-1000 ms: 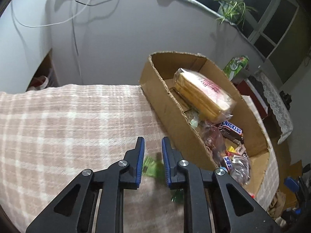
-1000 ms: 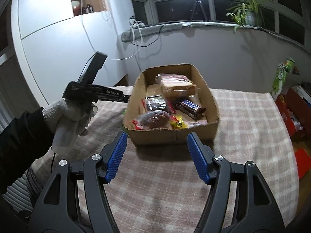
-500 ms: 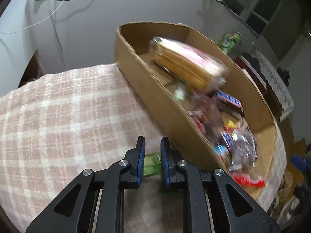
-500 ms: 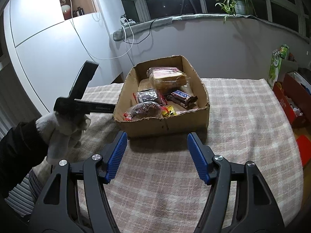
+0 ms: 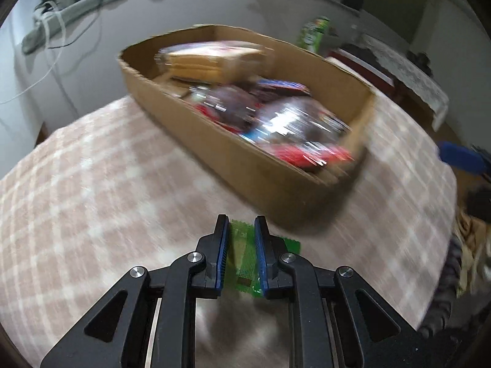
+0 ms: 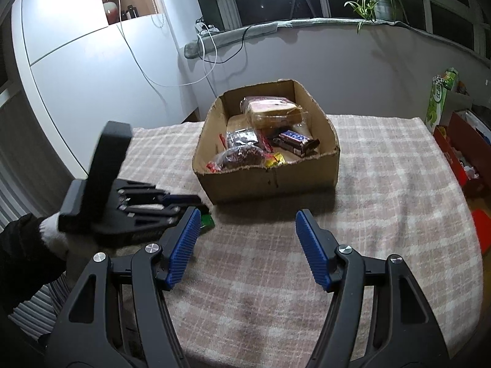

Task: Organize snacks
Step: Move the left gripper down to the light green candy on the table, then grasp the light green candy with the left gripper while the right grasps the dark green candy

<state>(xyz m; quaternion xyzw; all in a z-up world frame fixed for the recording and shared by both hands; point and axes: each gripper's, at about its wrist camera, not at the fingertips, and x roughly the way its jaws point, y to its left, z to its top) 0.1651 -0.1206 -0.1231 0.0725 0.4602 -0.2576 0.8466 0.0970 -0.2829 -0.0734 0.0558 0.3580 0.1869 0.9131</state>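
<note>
I am looking at a tabletop under a pink-and-cream plaid cloth, with a pale curved wall behind it, dark windows above the sill, a bright lamp at the top edge, and a potted plant on the ledge at upper right. From the right wrist view, on the far left my gloved left hand carries the left gripper, which lies low over the cloth just off the near left corner of the cardboard box. Its jaws are pressed in on a small green packet, pinching it between the blue pads; the packet's serrated edge sticks out ahead of and beside the pads, and in the right wrist view only a green corner shows by the box. The left wrist view is smeared, so I cannot read anything on the packet. In the middle, the box sits on the cloth holding a wrapped sandwich at the back, a dark foil pack, a Snickers bar and a dark round snack in clear wrap near the front wall. To the right, my right gripper hangs in front of the box with jaws spread wide and nothing between them. A green carton and a red box stand beyond the tabletop's right edge.
</note>
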